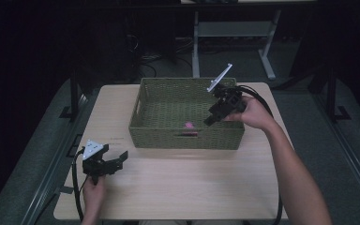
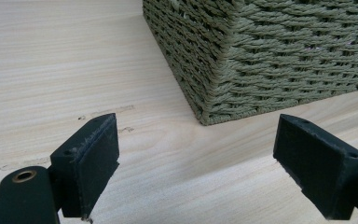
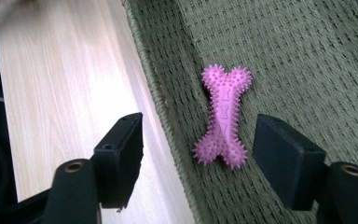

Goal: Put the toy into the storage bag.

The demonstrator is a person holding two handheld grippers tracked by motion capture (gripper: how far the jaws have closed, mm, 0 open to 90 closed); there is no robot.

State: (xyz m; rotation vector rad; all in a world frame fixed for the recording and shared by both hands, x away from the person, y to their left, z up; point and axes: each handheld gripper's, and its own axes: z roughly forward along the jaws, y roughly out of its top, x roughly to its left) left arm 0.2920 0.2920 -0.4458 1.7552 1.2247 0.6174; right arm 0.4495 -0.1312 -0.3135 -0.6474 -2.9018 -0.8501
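Black, blocky fingers [image 3: 123,156] of the right gripper [image 1: 214,114] stand wide apart, empty, above a pink bone-shaped toy [image 3: 223,117] covered in rubbery spikes. It lies flat on the woven floor of the olive wicker basket [image 1: 143,98], close to the near wall, apart from both pads. That hand [image 1: 253,112] reaches in over the basket's right rim, tilted downward. The left gripper [image 1: 114,161] hovers low over the pale wood-grain table [image 1: 192,187], jaws spread wide, pointing at the basket's near-left corner.
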